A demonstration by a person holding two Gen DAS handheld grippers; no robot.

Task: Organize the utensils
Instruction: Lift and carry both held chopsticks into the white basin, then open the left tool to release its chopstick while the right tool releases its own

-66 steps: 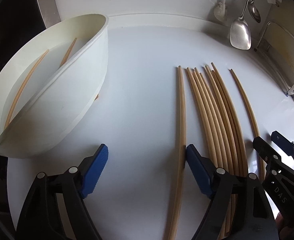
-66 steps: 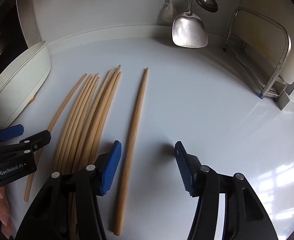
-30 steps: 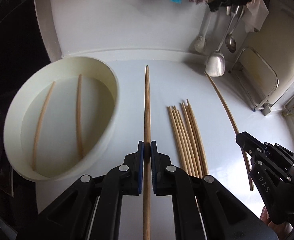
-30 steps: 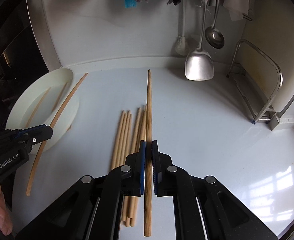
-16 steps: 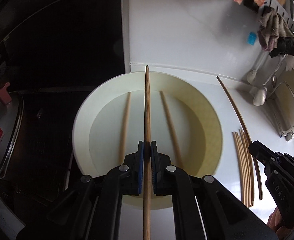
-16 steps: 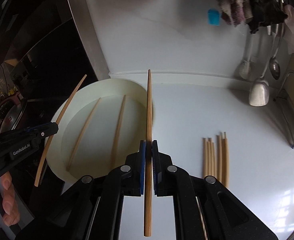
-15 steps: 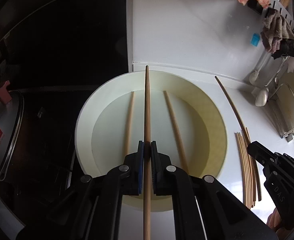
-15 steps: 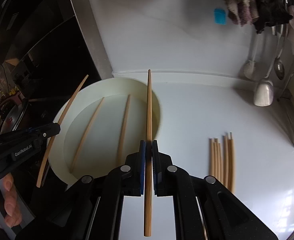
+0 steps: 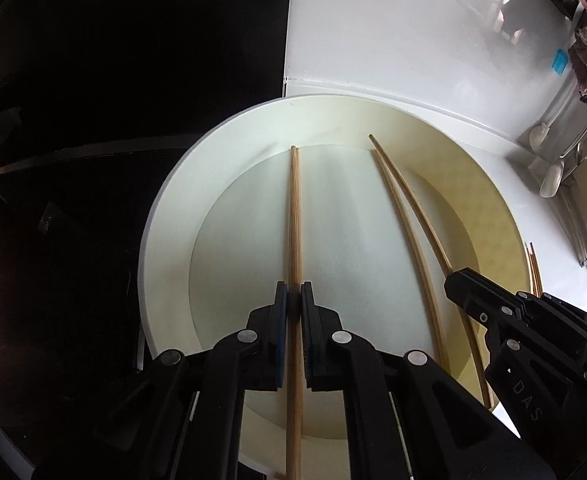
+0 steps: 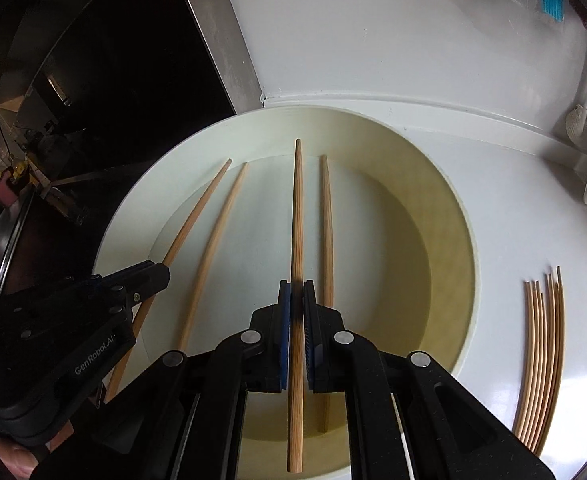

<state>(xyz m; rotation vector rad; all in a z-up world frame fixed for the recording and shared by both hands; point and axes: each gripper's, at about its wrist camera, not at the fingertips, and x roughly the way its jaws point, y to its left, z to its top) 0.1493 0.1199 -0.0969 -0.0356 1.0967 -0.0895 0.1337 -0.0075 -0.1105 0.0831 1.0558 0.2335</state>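
Each held chopstick is a slim, straight stick of pale tan wood with fine grain, tapering toward its far tip. The left gripper (image 9: 294,308) is clenched on one chopstick (image 9: 294,216) above the cream round basin (image 9: 165,232); the right gripper (image 10: 296,308) grips another chopstick (image 10: 296,216) over the same basin. Two more chopsticks (image 10: 327,240) lie on the basin's floor. A bundle of chopsticks (image 10: 541,352) lies on the white counter (image 10: 513,216), right of the basin.
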